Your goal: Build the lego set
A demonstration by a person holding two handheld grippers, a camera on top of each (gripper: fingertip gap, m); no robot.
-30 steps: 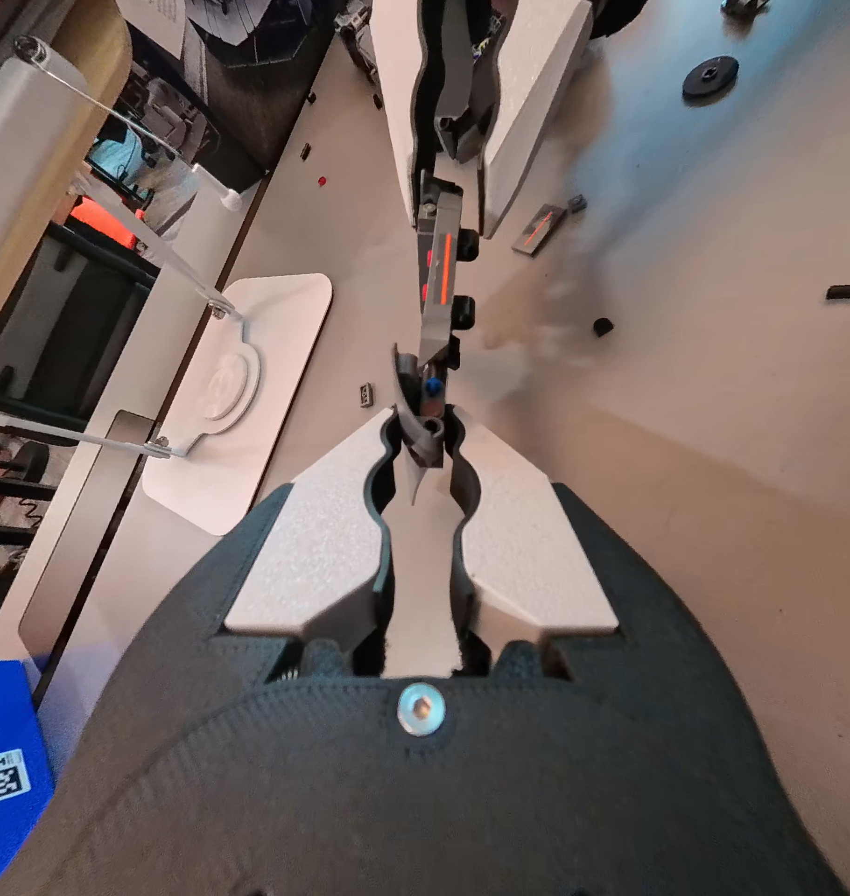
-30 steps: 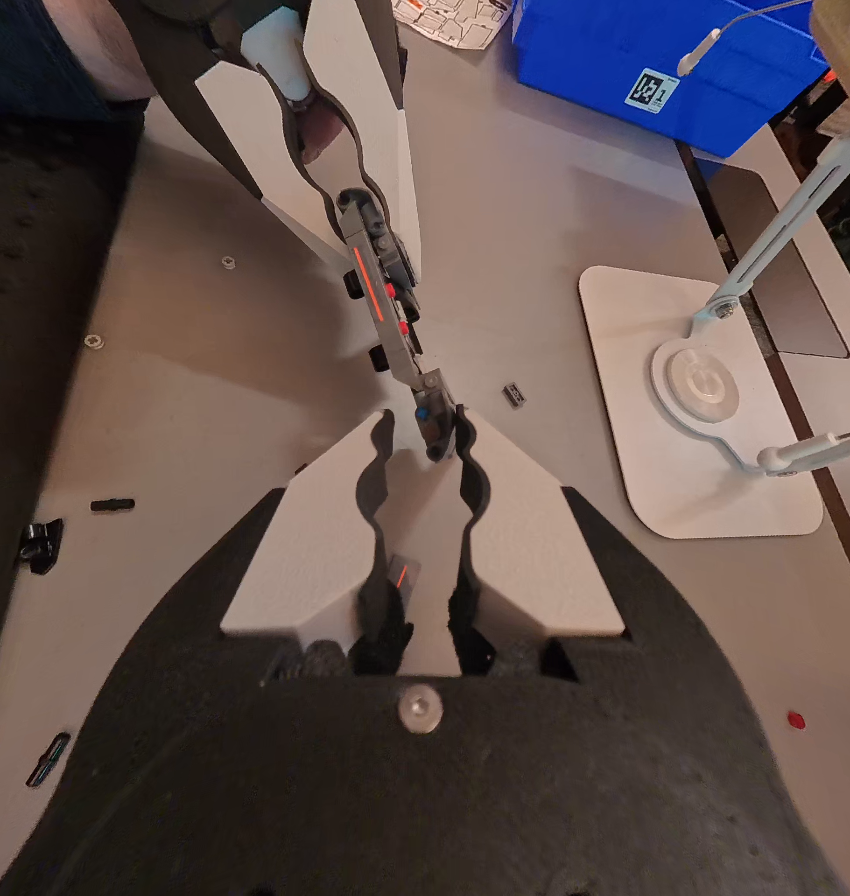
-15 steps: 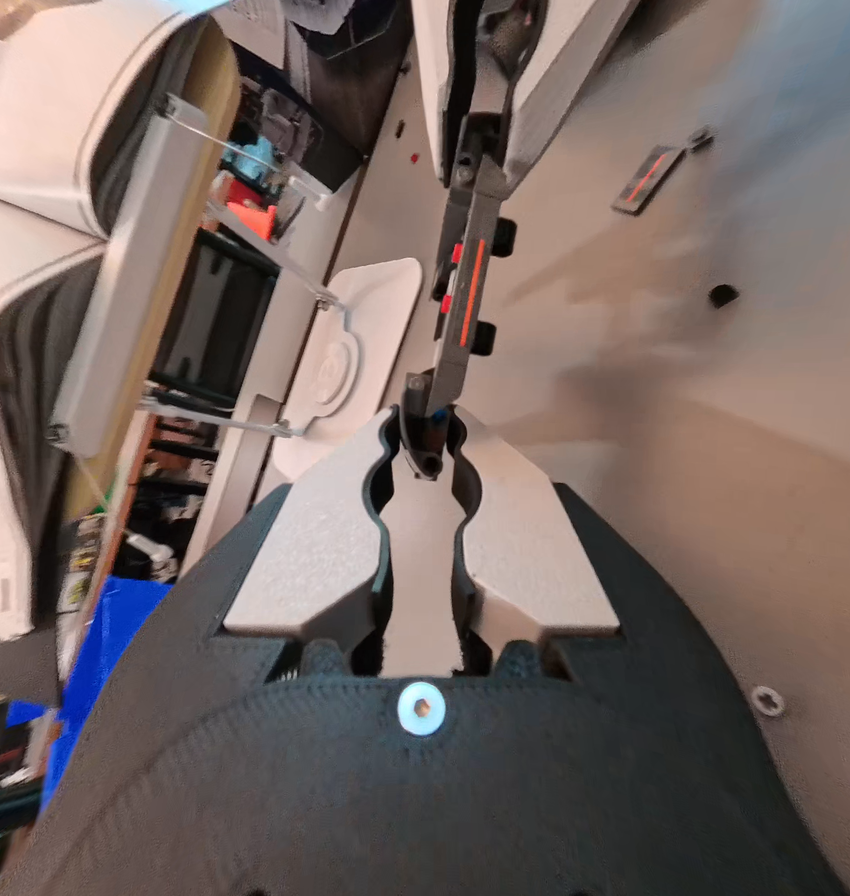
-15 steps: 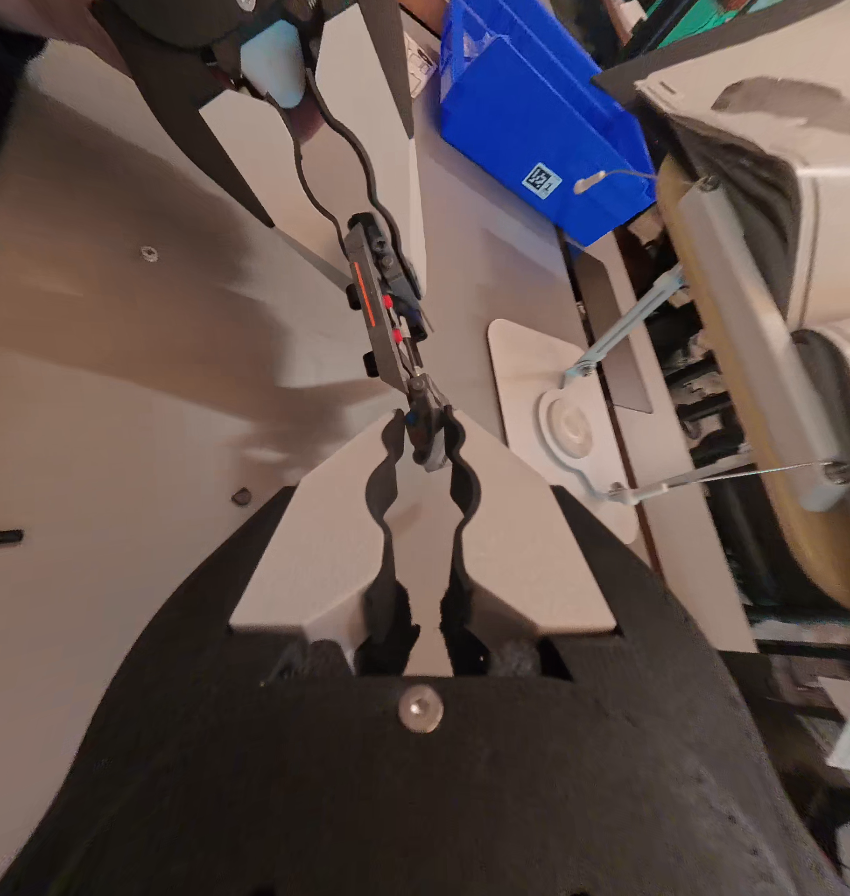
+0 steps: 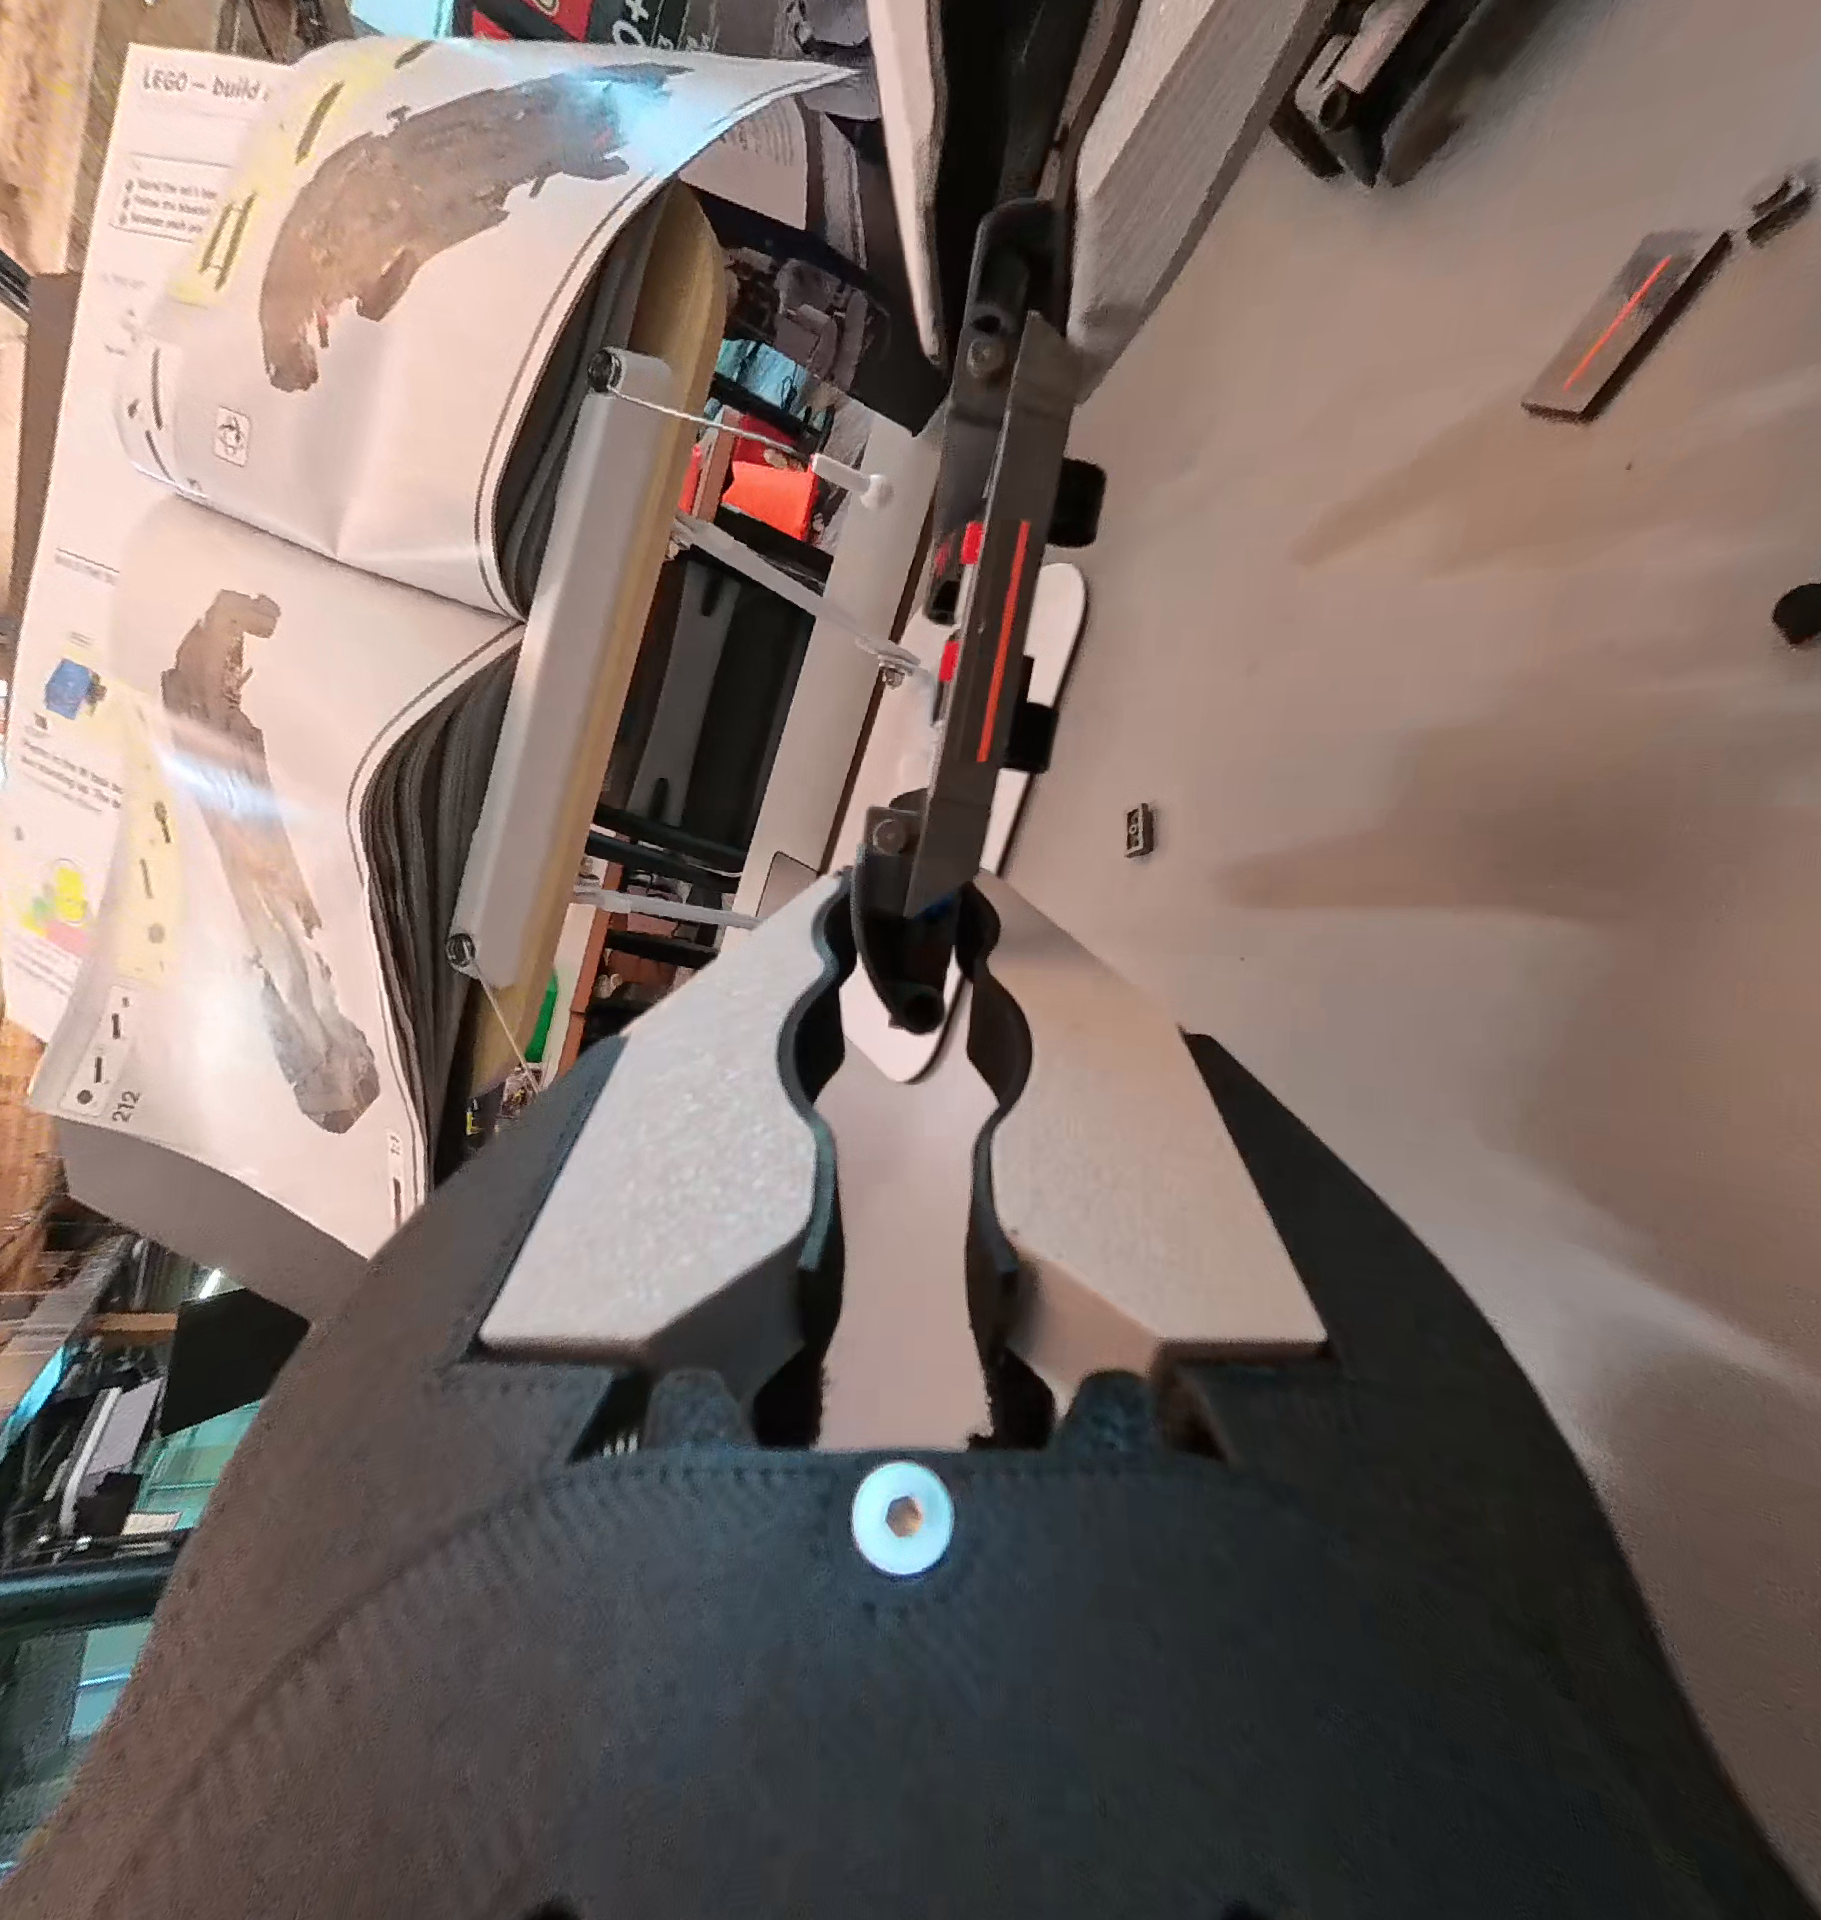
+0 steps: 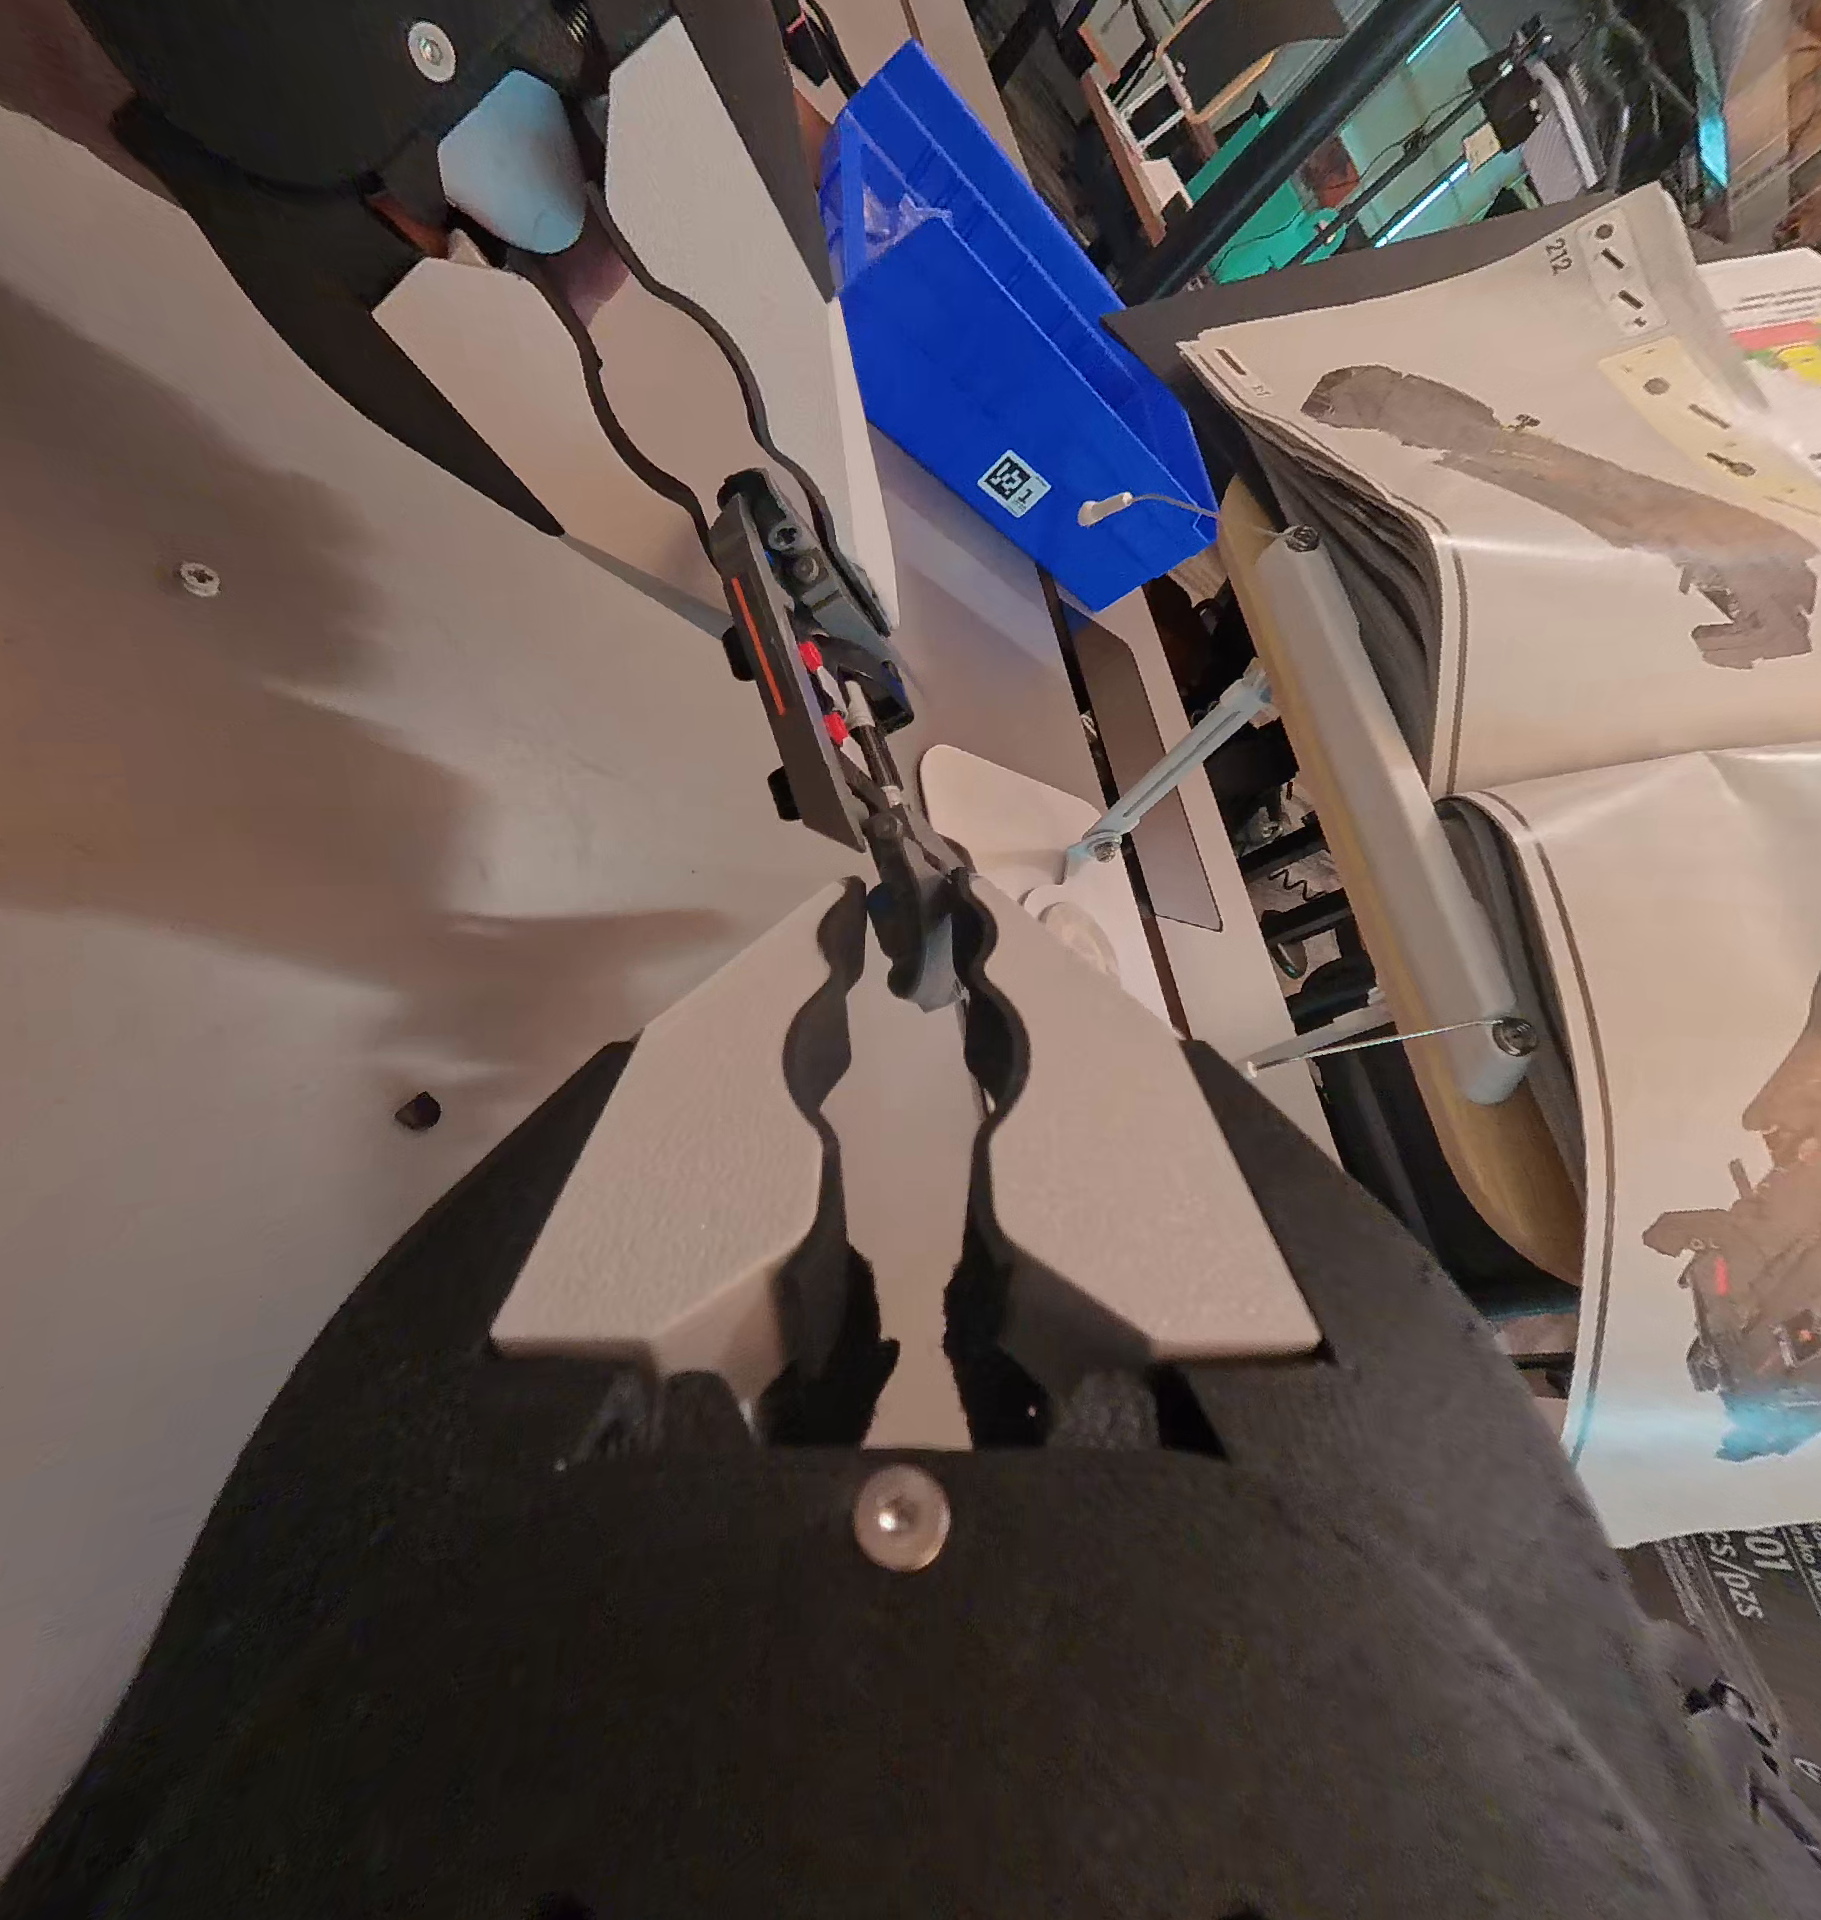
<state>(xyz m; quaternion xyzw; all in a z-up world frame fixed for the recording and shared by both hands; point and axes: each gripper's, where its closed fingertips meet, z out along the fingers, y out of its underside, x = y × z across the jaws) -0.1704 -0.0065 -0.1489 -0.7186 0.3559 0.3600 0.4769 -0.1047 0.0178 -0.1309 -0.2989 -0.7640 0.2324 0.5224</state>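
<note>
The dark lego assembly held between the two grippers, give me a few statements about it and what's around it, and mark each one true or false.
1. Both grippers hold the dark lego assembly, one at each end. True: the left gripper and the right gripper each clamp one end.
2. The assembly lies flat on the table. False: it is held up between the two grippers.
3. The assembly carries an orange stripe along its side. True.
4. The instruction booklet is closed. False: it stands open on a stand.
5. The bin beside the booklet is red. False: it is blue.
</note>
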